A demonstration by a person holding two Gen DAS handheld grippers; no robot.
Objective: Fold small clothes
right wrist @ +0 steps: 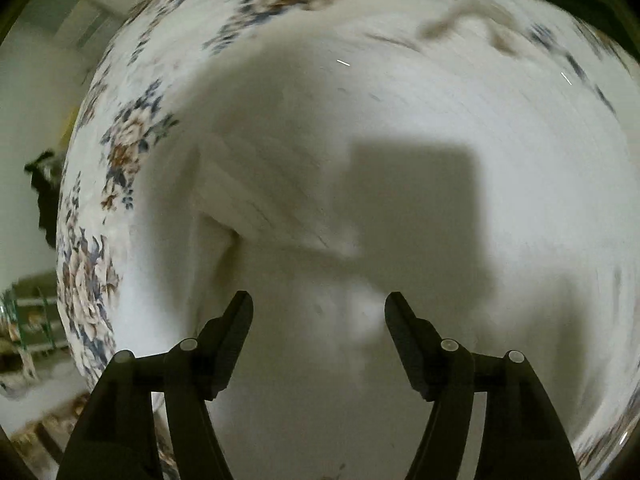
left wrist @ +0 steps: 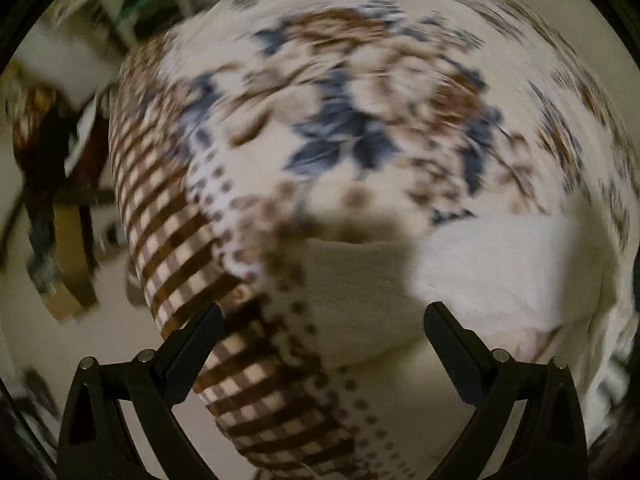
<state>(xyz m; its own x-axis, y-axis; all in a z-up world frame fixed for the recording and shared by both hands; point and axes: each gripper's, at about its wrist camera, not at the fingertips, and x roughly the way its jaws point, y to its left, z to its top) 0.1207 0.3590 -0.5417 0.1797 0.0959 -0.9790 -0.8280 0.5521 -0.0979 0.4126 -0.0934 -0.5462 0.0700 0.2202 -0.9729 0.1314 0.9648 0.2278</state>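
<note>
A white garment (right wrist: 400,128) lies spread on a floral bed cover (right wrist: 128,140); a fold or sleeve edge (right wrist: 256,216) runs across it in the right wrist view. My right gripper (right wrist: 319,304) is open and empty, just above the garment. In the left wrist view the same white garment (left wrist: 500,276) lies at the lower right on the floral cover (left wrist: 340,120). My left gripper (left wrist: 322,316) is open and empty above the garment's edge. Both views are blurred by motion.
The bed's brown checked border (left wrist: 168,232) drops to the floor on the left. Dark furniture and clutter (left wrist: 52,168) stand beyond the bed edge. A green-framed rack (right wrist: 28,320) shows at the far left of the right wrist view.
</note>
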